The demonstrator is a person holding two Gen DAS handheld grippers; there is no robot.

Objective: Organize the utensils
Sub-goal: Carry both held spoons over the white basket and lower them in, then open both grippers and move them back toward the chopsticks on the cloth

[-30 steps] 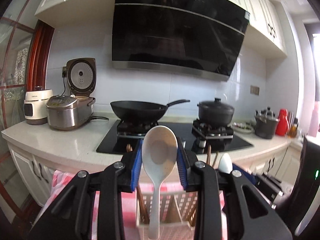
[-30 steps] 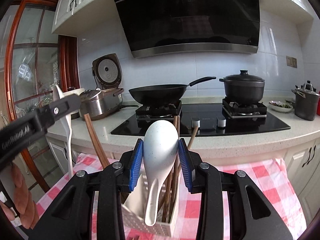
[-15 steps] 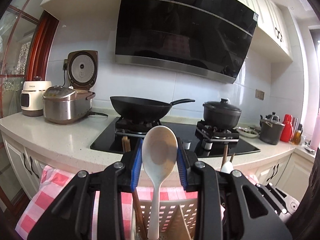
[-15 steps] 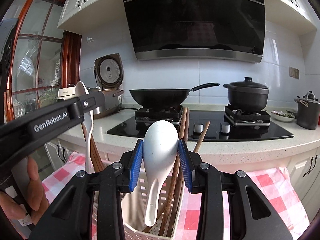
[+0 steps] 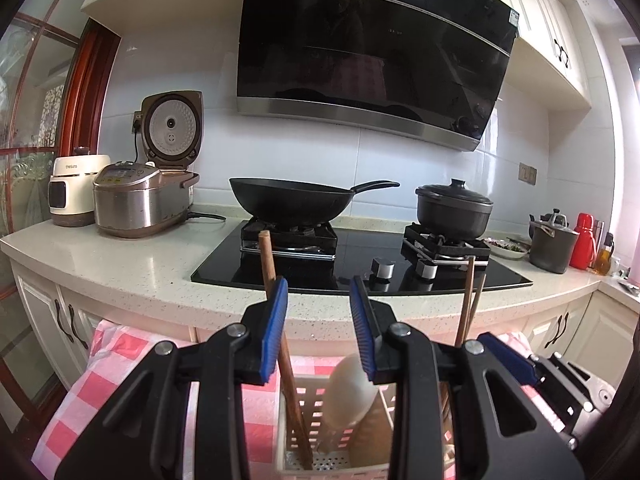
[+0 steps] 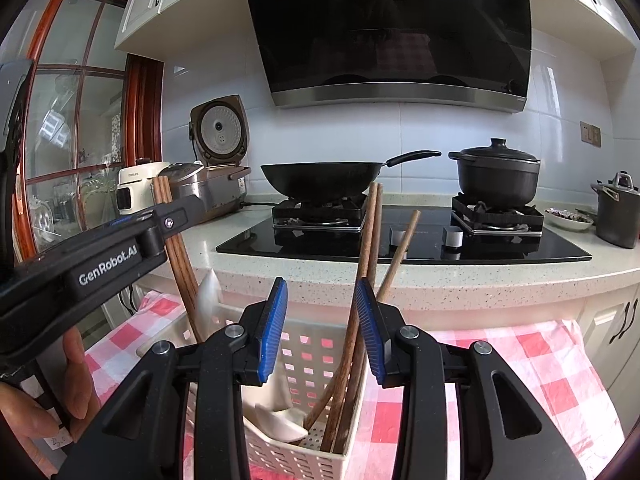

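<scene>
Both my tongs are released now, nothing between the blue pads on either side. Left gripper (image 5: 318, 320) hangs just above the white slotted basket (image 5: 304, 396); the white spoon (image 5: 352, 392) I carried stands bowl-up inside it, below the pads and clear of them, near a brown wooden chopstick (image 5: 276, 304) leaning out to the left. Right gripper (image 6: 320, 324) is the same story: jaws apart over the basket (image 6: 312, 360), with its white spoon (image 6: 276, 416) lying low in the near compartment. Brown chopsticks (image 6: 366, 264) lean up out of the right compartment, one crossing just in front of the right pad, not pinched.

Spoons and chopsticks go in separate sections, so each was let go right over its slot. The basket sits on the red checked cloth (image 6: 520, 360).

Pose: both grippers point roughly level toward the stove, slightly nose-down. A hand (image 6: 48, 404) grips the left tool at the near left edge.

Judgement: spoons are placed; next I'd back out without catching the chopsticks.
</scene>
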